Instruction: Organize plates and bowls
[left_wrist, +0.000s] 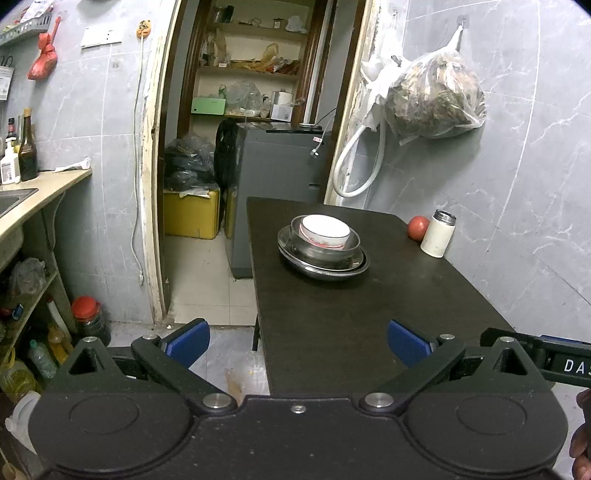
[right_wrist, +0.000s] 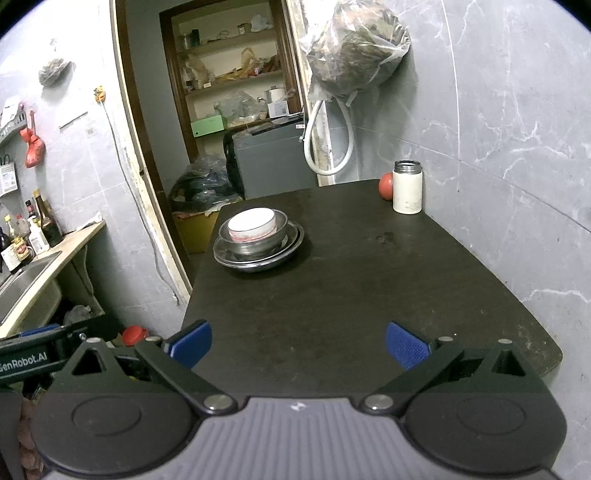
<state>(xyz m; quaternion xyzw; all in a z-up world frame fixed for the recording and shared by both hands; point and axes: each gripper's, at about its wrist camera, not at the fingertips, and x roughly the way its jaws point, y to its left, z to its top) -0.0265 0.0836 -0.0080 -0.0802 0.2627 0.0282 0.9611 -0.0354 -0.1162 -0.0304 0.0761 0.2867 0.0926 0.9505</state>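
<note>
currently left gripper (left_wrist: 298, 345) and right gripper (right_wrist: 298, 345) wide, empty. stack (left_wrist: 322, 246) appears nested; lift white bowl (left_wrist: 325, 230) by rim, steady plates (right_wrist: 258, 254).

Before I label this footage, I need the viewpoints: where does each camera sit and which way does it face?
Left wrist: on the left tongs, off the dark table's near-left edge, facing the dish stack; blue fingers open.
Right wrist: on the right tongs, over the near edge, facing the same stack.
Shared: stack, white jar, tomato.
</note>
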